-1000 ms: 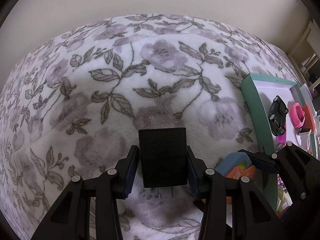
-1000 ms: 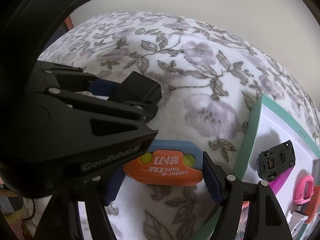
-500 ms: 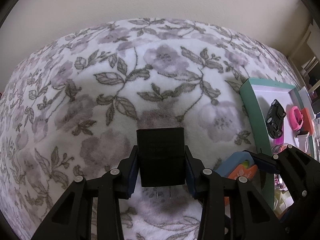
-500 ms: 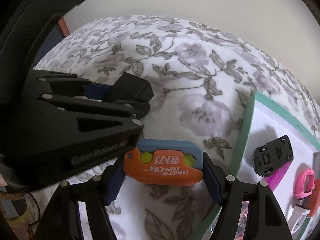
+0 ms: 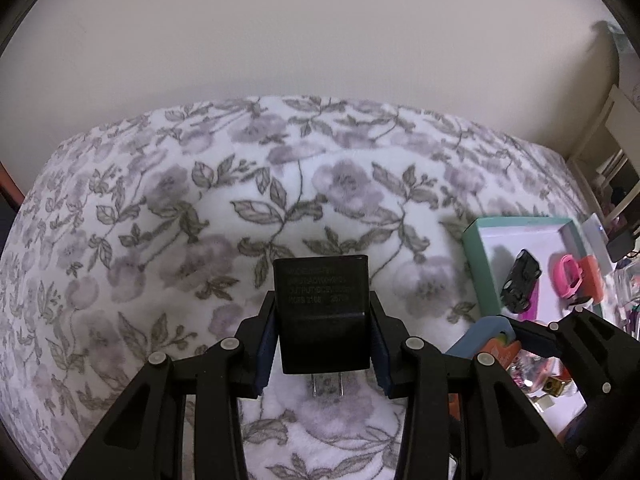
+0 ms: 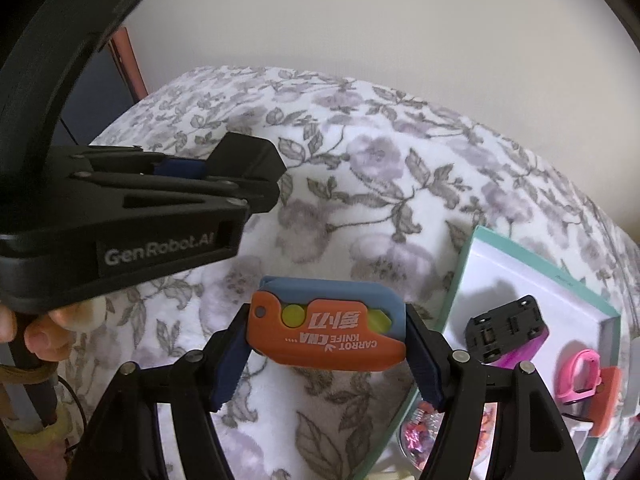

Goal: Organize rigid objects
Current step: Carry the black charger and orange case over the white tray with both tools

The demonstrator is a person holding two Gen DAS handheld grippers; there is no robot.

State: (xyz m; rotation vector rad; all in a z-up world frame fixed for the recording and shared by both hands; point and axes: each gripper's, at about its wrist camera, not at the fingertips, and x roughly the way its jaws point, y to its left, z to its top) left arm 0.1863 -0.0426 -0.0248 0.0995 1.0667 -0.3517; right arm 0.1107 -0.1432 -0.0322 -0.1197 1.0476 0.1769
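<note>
My left gripper [image 5: 322,344] is shut on a black plug adapter [image 5: 322,312], held above the floral blanket with its prongs toward the camera. It also shows in the right wrist view [image 6: 248,160]. My right gripper [image 6: 326,336] is shut on an orange and blue carrot knife toy [image 6: 328,332], held above the blanket just left of a teal-rimmed white tray [image 6: 464,280]. The toy also shows in the left wrist view [image 5: 492,340]. The tray [image 5: 476,264] lies to the right of both grippers.
The tray holds a black toy car [image 6: 506,328] on a purple piece, a pink band [image 6: 580,372] and an orange block [image 6: 606,400]. A floral blanket [image 5: 200,240] covers the bed. A beige wall [image 5: 280,40] is behind. Shelves [image 5: 612,184] stand at far right.
Both grippers have risen and tilted up with their objects still held; the wall fills more of each view and the blanket and tray sit lower and farther.
</note>
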